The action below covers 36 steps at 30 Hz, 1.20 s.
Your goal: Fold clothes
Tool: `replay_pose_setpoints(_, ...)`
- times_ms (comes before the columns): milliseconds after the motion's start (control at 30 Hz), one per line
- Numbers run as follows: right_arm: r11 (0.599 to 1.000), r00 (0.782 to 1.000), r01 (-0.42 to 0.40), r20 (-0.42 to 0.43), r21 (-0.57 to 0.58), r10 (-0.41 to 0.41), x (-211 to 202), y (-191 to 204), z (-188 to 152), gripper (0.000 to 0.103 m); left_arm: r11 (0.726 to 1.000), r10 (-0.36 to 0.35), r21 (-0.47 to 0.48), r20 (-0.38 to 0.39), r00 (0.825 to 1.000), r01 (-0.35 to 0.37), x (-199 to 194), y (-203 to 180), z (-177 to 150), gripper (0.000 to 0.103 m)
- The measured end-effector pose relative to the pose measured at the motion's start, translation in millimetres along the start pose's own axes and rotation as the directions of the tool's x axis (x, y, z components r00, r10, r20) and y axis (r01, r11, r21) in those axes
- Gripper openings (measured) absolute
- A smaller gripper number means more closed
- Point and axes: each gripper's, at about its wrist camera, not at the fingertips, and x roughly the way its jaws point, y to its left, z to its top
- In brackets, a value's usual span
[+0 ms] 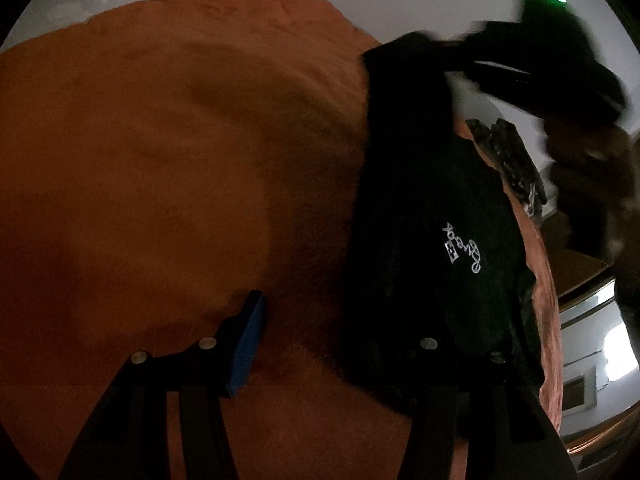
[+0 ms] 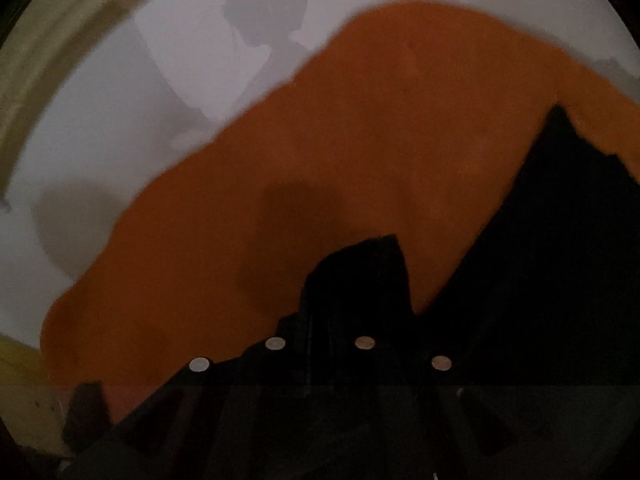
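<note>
Dim room, pale wall [image 2: 192, 60]

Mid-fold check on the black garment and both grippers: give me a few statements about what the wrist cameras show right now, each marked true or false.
1. The black garment lies on an orange blanket. True.
2. The garment carries white printed lettering. True.
3. The left gripper is clamped fully shut. False: its jaws stand apart, with the blue pad well clear of the other finger.
4. The right gripper stands wide open over the blanket. False: its fingers are together, shut on dark cloth.
5. The surface under the garment is blue. False: it is orange.
</note>
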Motion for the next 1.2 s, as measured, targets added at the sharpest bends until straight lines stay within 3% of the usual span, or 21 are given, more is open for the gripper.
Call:
replay_pose_setpoints(167, 0.998, 0.999, -0.006, 0.037, -0.067, 0.009, -60.2, -1.7, -43.9, 0.005, 1.0, 0.013, 0.015, 0.003, 1.0, -0.014, 2.6, -3.1, -1.2, 0.058)
replay_pose_setpoints(267, 0.997, 0.999, 0.041, 0.006, -0.062, -0.041, -58.0, -17.3, -88.2, 0.008, 0.999, 0.034, 0.042, 0.001, 0.999, -0.034, 3.0, -5.1, -3.0, 0.058)
replay_pose_setpoints(367, 0.996, 0.992, 0.09, -0.086, 0.0, -0.09, -43.2, -42.3, -128.3, 0.02, 0.998, 0.038, 0.052, -0.003, 0.999, -0.038, 1.8, -4.2, -3.2, 0.058)
replay_pose_setpoints(433, 0.993, 0.986, 0.103, -0.137, 0.061, -0.094, -35.4, -59.1, -143.4, 0.02, 0.998, 0.038, 0.055, -0.005, 0.999, -0.038, 1.1, -3.1, -3.2, 0.058)
replay_pose_setpoints(533, 0.99, 0.989, 0.103, -0.118, 0.095, -0.092, -43.1, -67.9, -148.5, 0.022, 0.997, 0.04, 0.059, -0.006, 0.999, -0.04, -0.6, -0.4, -4.3, 0.058)
replay_pose_setpoints(567, 0.991, 0.991, 0.098, -0.098, 0.096, -0.088, -47.1, -67.2, -147.5, 0.033, 0.997, 0.042, 0.059, -0.006, 0.999, -0.042, -1.8, 0.1, -4.3, 0.058)
replay_pose_setpoints(600, 0.992, 0.994, 0.09, -0.071, 0.092, -0.083, -52.1, -64.3, -145.4, 0.051, 0.997, 0.045, 0.059, -0.006, 0.999, -0.044, -2.4, -0.1, -3.7, 0.058)
replay_pose_setpoints(667, 0.993, 0.997, 0.072, -0.03, 0.096, -0.069, -52.6, -60.5, -138.6, 0.07, 0.997, 0.05, 0.06, -0.007, 0.999, -0.049, -1.7, -1.9, -3.0, 0.058)
replay_pose_setpoints(767, 0.988, 0.997, 0.052, -0.066, 0.144, -0.043, -28.5, -61.2, -134.7, 0.071, 0.997, 0.055, 0.063, -0.007, 0.998, -0.055, -2.1, -2.6, -3.2, 0.058)
replay_pose_setpoints(833, 0.981, 0.993, 0.046, -0.12, 0.188, -0.024, -8.9, -65.0, -138.8, 0.068, 0.996, 0.061, 0.066, -0.004, 0.998, -0.06, -3.0, -2.3, -4.0, 0.058)
replay_pose_setpoints(900, 0.975, 0.988, 0.039, -0.153, 0.218, -0.005, -2.8, -71.0, -148.7, 0.011, 0.994, 0.087, 0.068, 0.009, 0.996, -0.087, -5.1, -2.6, -5.6, 0.056)
replay_pose_setpoints(933, 0.972, 0.985, 0.035, -0.17, 0.233, 0.005, 0.2, -73.9, -153.6, 0.006, 0.992, 0.106, 0.068, 0.019, 0.994, -0.107, -6.8, -2.3, -6.9, 0.055)
replay_pose_setpoints(1100, 0.97, 0.999, 0.042, -0.028, 0.239, -0.036, -39.8, -73.9, -156.8, 0.004, 0.982, 0.17, 0.075, 0.049, 0.984, -0.173, -15.0, 1.8, -13.1, 0.055)
replay_pose_setpoints(1200, 0.967, 0.992, 0.11, -0.084, 0.229, -0.093, -28.4, -79.1, -160.6, 0.004, 0.981, 0.18, 0.065, 0.042, 0.983, -0.183, -14.9, 3.8, -13.6, 0.055)
